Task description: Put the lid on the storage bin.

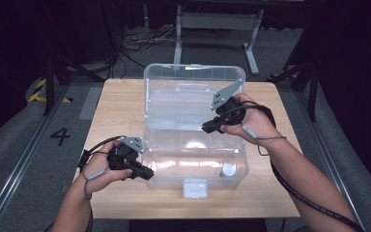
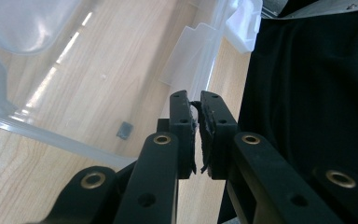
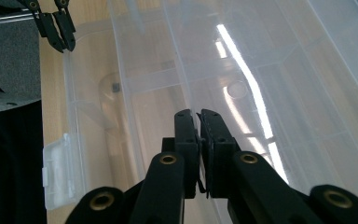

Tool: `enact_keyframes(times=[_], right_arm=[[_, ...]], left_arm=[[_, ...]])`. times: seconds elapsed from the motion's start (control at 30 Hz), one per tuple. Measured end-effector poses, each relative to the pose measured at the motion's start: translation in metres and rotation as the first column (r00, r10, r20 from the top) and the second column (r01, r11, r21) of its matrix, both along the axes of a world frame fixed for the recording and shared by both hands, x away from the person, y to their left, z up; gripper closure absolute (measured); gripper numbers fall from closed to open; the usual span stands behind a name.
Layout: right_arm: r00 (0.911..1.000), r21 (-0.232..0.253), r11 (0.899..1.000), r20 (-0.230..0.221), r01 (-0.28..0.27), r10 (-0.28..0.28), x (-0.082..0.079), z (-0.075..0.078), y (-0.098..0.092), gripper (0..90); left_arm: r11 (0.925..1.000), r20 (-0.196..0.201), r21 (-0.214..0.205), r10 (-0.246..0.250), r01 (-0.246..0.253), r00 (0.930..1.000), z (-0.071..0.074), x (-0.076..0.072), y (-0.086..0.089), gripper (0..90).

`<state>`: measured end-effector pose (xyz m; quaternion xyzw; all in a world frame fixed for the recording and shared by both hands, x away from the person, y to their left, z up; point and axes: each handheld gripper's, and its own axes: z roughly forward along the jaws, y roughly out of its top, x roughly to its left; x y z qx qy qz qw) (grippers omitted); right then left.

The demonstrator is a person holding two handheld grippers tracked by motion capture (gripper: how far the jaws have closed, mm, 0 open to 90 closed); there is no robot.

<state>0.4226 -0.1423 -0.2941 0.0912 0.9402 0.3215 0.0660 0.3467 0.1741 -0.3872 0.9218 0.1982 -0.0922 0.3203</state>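
Note:
A clear plastic box [image 1: 242, 159] stands open on a wooden table [image 1: 116, 108], its lid [image 1: 193, 77] tipped up at the back. My left gripper [image 1: 149, 174] is shut and empty at the box's front left corner. In the left gripper view its jaws [image 2: 198, 100] meet just outside the box wall. My right gripper [image 1: 205, 128] is shut and empty above the box's back rim, near the hinge; in the right gripper view [image 3: 198, 114] it points down into the box. A small dark grey square [image 3: 116, 87] lies on the box floor [image 2: 125, 130].
A white latch [image 1: 195, 187] hangs on the box's front wall, also the latch [image 3: 56, 172] at the lower left of the right gripper view. The left gripper [image 3: 58, 30] appears far off in that view. Bare tabletop lies left and right of the box. Grey floor and dark stands surround the table.

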Motion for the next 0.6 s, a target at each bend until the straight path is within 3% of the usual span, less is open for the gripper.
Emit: enact_keyframes(times=[0.6], right_arm=[[0.9994, -0.006, 0.999, -0.003, -0.035, 0.035, -0.015, -0.005, -0.001, 87.3]], left_arm=[[0.9999, 0.023, 0.011, -0.007, 0.007, 0.9997, 0.000, -0.001, -0.001, 83.9]])
